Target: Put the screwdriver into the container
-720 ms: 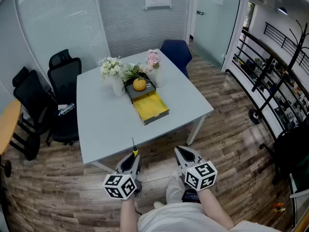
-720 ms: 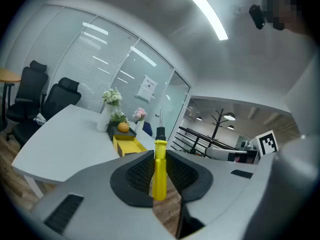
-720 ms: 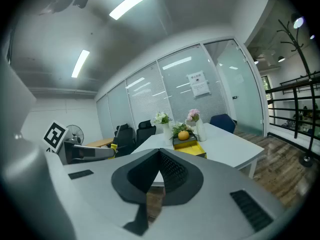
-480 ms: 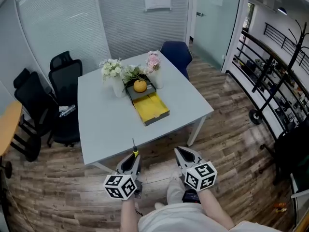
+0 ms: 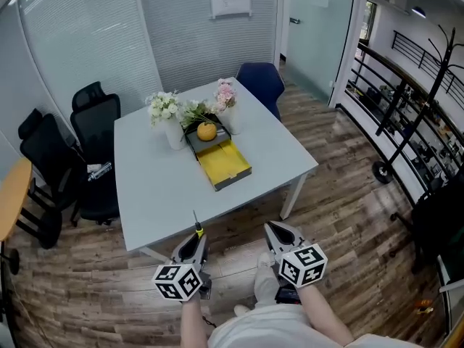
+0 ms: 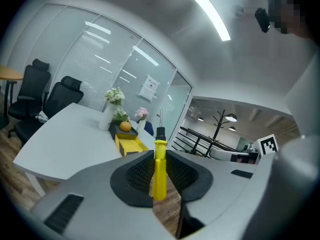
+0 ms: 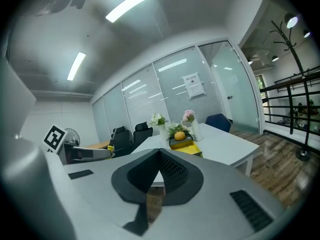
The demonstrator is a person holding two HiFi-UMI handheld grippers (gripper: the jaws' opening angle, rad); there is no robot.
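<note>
My left gripper [image 5: 194, 245] is shut on a screwdriver [image 6: 159, 163] with a yellow handle, black collar and thin metal shaft that points ahead. In the head view the screwdriver [image 5: 197, 225] sticks out past the jaw tips, short of the table's near edge. The container [image 5: 225, 161] is a yellow open tray in a dark frame, lying mid-table; it also shows as the container [image 6: 128, 144] and the container [image 7: 187, 148] in the gripper views. My right gripper [image 5: 279, 233] hangs beside the left one, shut with nothing between its pads.
A grey-white table [image 5: 167, 187] stands ahead on a wood floor. Two flower vases [image 5: 173, 130] and an orange [image 5: 207, 130] on a dark box sit behind the tray. Black office chairs [image 5: 94, 129] stand left, a blue chair [image 5: 261, 82] at the far side, a railing [image 5: 406, 100] right.
The view has shifted slightly; the table and both grippers sit a little further left and up in the frame. Both grips look the same.
</note>
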